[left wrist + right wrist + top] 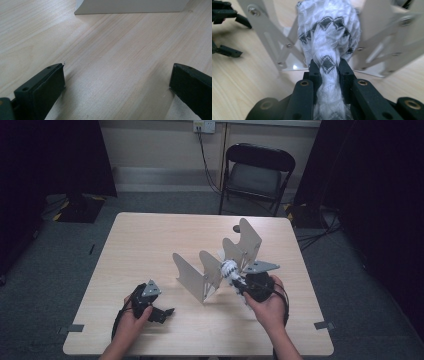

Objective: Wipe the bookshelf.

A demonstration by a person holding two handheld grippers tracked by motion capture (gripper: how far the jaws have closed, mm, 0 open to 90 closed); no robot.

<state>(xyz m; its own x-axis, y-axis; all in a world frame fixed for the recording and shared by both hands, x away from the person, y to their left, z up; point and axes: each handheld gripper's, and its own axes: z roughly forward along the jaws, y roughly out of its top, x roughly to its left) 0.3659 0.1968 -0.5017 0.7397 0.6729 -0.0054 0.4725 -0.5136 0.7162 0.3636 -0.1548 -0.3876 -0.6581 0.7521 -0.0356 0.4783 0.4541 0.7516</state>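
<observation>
A beige folding rack [217, 260] with several upright panels stands across the middle of the table. My right gripper [239, 285] is shut on a white rolled cloth with a black zigzag pattern [229, 269], held at the rack's near side between two panels. In the right gripper view the cloth [328, 32] bulges out past the fingertips [315, 68], with the rack's metal struts [272, 32] on both sides. My left gripper [167, 312] rests on the table at the front left, open, with bare wood between its jaws [117, 82]. A rack panel's foot [130, 6] lies ahead of it.
The light wooden table [150, 240] has bare room at the back left. A black folding chair [257, 170] stands behind the far edge. Cables [312, 237] lie on the grey floor at the right. Tape marks [324, 325] sit at the front corners.
</observation>
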